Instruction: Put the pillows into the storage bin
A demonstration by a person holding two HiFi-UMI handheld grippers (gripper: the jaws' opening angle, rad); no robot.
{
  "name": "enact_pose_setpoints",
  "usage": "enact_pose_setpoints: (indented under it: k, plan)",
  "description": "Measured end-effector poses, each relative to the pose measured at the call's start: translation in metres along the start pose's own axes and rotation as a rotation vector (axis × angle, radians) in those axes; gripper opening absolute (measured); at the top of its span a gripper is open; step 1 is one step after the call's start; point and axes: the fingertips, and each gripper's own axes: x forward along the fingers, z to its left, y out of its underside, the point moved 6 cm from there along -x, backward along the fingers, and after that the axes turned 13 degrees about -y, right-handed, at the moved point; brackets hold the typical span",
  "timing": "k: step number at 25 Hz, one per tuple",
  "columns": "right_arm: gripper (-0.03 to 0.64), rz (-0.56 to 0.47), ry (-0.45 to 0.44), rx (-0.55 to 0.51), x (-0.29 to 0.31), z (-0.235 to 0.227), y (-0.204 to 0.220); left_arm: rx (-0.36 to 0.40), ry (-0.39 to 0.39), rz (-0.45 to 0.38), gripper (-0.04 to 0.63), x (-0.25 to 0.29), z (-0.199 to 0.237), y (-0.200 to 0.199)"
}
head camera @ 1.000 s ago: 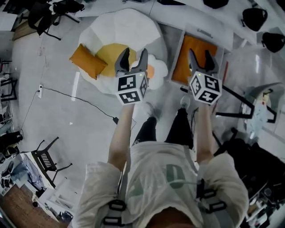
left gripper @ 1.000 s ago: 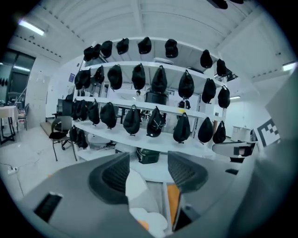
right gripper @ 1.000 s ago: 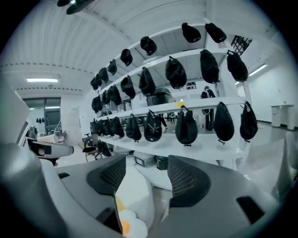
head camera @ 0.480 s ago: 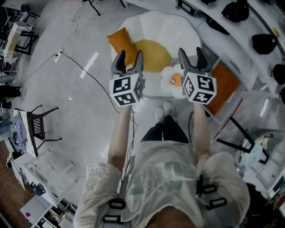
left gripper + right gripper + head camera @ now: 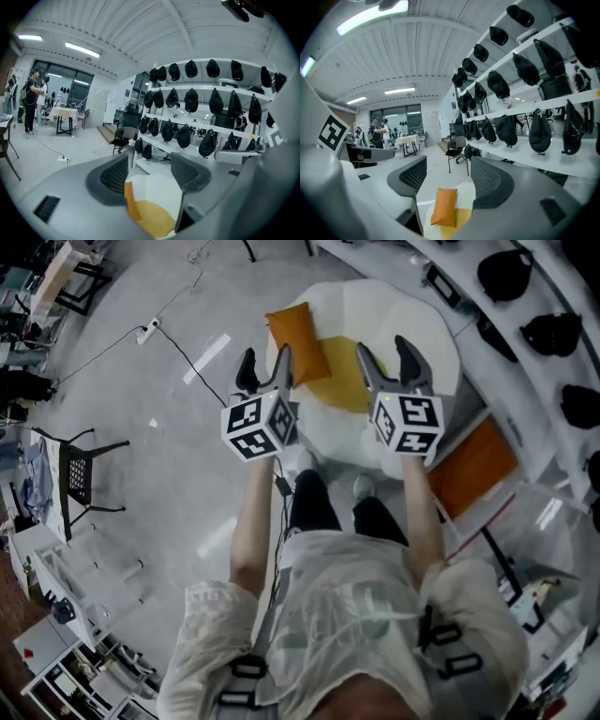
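Head view: black chair (image 5: 77, 479) left of pillow (image 5: 298, 330)

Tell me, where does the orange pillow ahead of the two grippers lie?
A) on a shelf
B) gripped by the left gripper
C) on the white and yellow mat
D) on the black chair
C: the orange pillow lies on the white and yellow mat on the floor.

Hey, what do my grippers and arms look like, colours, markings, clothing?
Both the left gripper and right gripper have grey curved jaws with dark meshed pads. Each carries a white cube with black square markers. Arms are bare below short pale sleeves; black harness straps cross the shirt.
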Motion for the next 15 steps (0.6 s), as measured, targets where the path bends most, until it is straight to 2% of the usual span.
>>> enact_pose_setpoints:
  k: [4, 9, 12, 15]
  plan:
    - [0.270, 0.070, -0.021, -0.004, 0.060, 0.020, 0.007, -0.048, 0.015, 0.055, 0.270, 0.039, 0.048, 0.000]
    - [0.270, 0.128, -0.014, 0.007, 0.140, 0.030, 0.017, -0.028, 0.036, 0.146, 0.273, 0.105, 0.097, 0.006]
    - [0.270, 0.182, -0.019, 0.008, 0.184, 0.027, 0.041, -0.014, 0.050, 0.208, 0.273, 0.150, 0.116, 0.027]
    - [0.270, 0.256, -0.025, 0.008, 0.228, 0.013, 0.085, -0.015, 0.055, 0.298, 0.273, 0.202, 0.129, 0.073]
